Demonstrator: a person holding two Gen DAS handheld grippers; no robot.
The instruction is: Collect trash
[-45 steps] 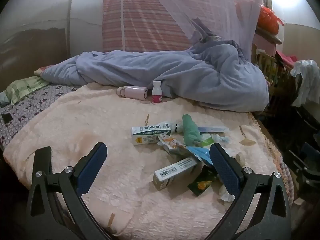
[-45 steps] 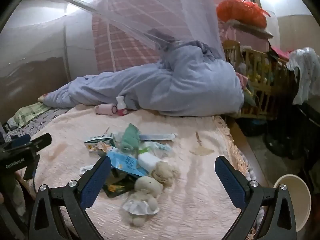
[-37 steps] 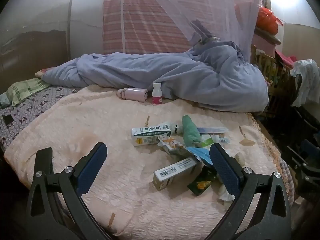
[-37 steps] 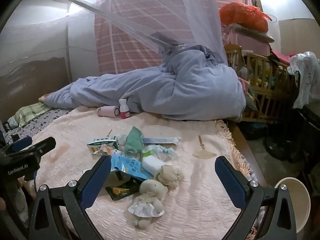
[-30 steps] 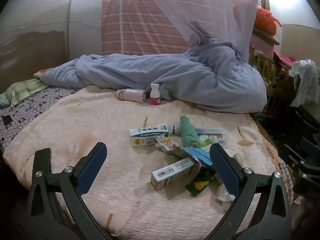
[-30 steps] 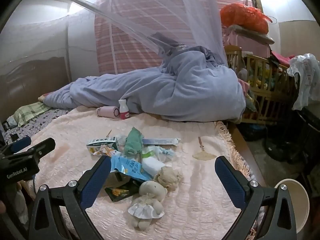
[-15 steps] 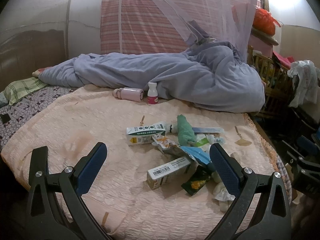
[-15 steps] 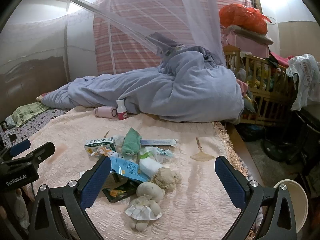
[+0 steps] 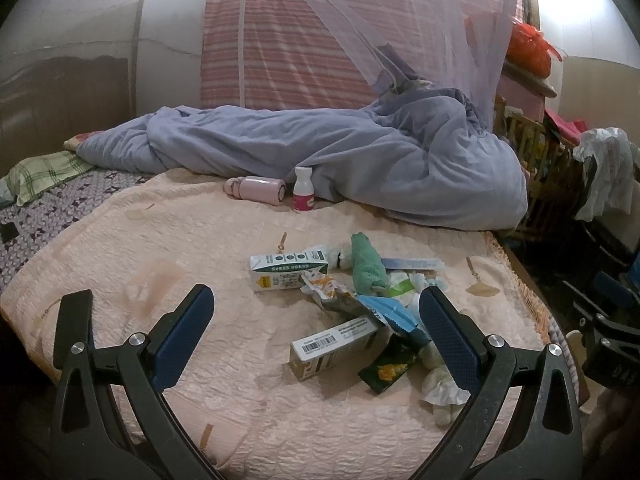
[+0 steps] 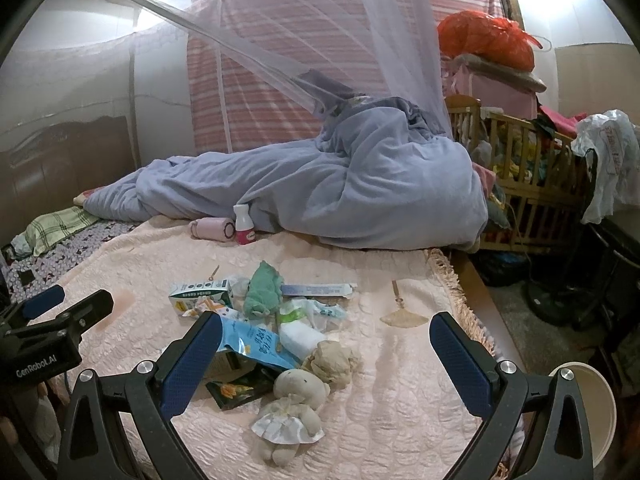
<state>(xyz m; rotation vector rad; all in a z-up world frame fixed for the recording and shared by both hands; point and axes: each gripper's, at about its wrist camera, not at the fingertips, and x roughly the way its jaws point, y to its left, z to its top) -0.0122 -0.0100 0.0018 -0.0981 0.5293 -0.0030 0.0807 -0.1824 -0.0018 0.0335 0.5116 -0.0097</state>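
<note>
A pile of trash lies on the pink bedspread (image 9: 160,248): a white and green carton (image 9: 288,272), a grey barcode box (image 9: 334,346), a blue wrapper (image 10: 252,340), a dark snack packet (image 9: 388,368), a crumpled paper ball (image 10: 332,360) and a green cloth (image 10: 262,292). A small doll (image 10: 292,408) lies at the pile's near edge. My left gripper (image 9: 316,324) is open and empty, held before the pile. My right gripper (image 10: 326,344) is open and empty, above the doll and wrappers.
A blue quilt (image 9: 360,160) lies heaped along the far side under a mosquito net. A pink flask (image 9: 256,190) and a small white bottle (image 9: 302,196) stand before it. A wooden crib (image 10: 528,168) stands to the right. A white bin (image 10: 592,408) sits on the floor at lower right.
Both grippers have drifted slightly, so the trash pile has shifted a little left in the left wrist view. Both stay open and empty.
</note>
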